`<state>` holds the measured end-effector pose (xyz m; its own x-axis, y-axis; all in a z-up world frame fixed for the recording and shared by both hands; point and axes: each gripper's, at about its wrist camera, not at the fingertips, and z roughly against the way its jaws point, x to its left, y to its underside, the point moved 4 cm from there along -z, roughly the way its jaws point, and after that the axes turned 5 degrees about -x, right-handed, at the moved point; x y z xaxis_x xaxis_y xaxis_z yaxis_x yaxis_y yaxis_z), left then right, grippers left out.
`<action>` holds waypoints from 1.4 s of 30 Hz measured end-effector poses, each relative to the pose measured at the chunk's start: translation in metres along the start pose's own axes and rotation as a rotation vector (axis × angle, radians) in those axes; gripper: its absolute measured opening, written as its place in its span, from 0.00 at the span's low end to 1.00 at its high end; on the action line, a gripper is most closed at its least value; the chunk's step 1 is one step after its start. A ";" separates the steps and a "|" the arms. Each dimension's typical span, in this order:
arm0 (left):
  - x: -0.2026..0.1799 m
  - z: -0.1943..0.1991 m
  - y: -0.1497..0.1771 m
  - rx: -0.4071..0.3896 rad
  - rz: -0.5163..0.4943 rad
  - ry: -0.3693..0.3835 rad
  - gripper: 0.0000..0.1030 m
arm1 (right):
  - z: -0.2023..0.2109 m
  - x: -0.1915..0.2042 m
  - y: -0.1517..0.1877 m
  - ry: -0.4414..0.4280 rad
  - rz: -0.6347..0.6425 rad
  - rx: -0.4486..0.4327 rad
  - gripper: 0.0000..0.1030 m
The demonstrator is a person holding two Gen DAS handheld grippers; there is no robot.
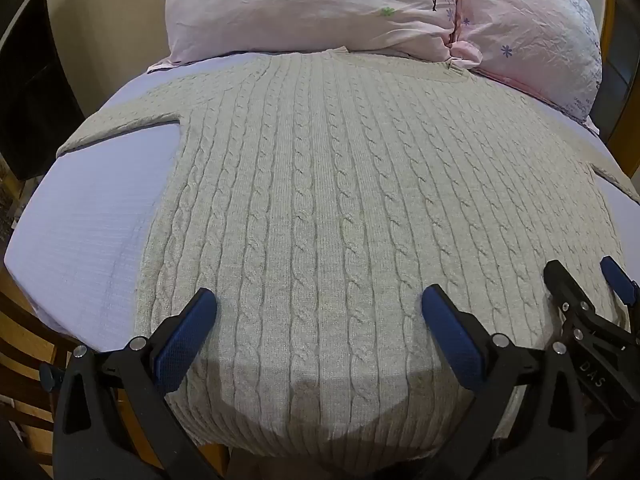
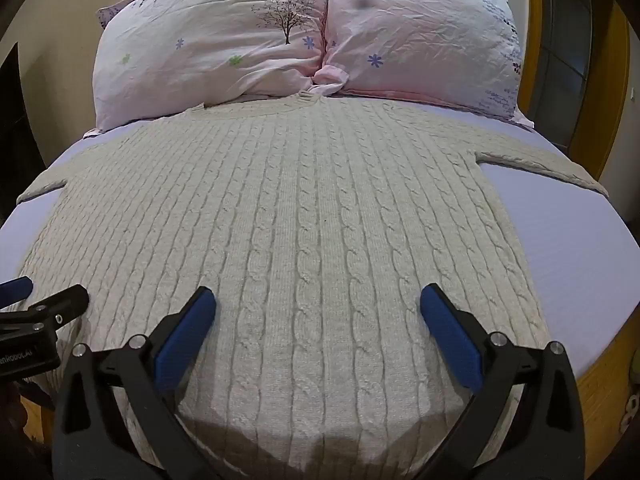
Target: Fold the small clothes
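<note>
A cream cable-knit sweater [image 1: 320,184] lies flat and spread out on a lavender bed sheet [image 1: 88,224], neck towards the pillows, sleeves out to both sides. It also shows in the right wrist view [image 2: 304,208]. My left gripper [image 1: 319,308] is open and empty, hovering over the sweater's hem end, left of centre. My right gripper [image 2: 318,306] is open and empty over the hem end, right of centre. The right gripper also shows in the left wrist view [image 1: 580,276], and the left gripper's fingertips [image 2: 48,292] show at the left edge of the right wrist view.
Two pink floral pillows [image 2: 208,48] [image 2: 424,32] lie at the head of the bed, touching the sweater's collar. A wooden bed frame [image 2: 600,392] edges the mattress. Dark furniture [image 1: 36,92] stands at the left.
</note>
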<state>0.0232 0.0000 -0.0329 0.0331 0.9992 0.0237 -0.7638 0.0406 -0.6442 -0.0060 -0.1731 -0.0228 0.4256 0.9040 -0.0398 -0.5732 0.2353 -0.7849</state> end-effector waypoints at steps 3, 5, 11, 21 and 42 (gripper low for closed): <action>0.000 0.000 0.000 -0.001 0.000 0.000 0.99 | 0.000 -0.001 0.000 -0.001 -0.001 0.001 0.98; 0.000 0.000 0.000 -0.003 0.000 0.000 0.99 | 0.000 -0.001 0.000 0.000 0.000 0.003 0.98; 0.000 0.000 -0.001 -0.003 0.000 0.000 0.99 | 0.000 -0.002 0.000 0.001 0.000 0.003 0.98; 0.000 0.000 -0.001 -0.008 0.000 0.000 0.99 | 0.000 -0.003 0.000 0.000 0.000 0.003 0.98; 0.000 0.001 -0.001 -0.012 -0.002 0.000 0.99 | -0.002 -0.004 0.000 0.000 0.000 0.006 0.98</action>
<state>0.0234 0.0000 -0.0321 0.0345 0.9991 0.0250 -0.7557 0.0425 -0.6535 -0.0066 -0.1777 -0.0234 0.4255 0.9041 -0.0403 -0.5775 0.2370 -0.7813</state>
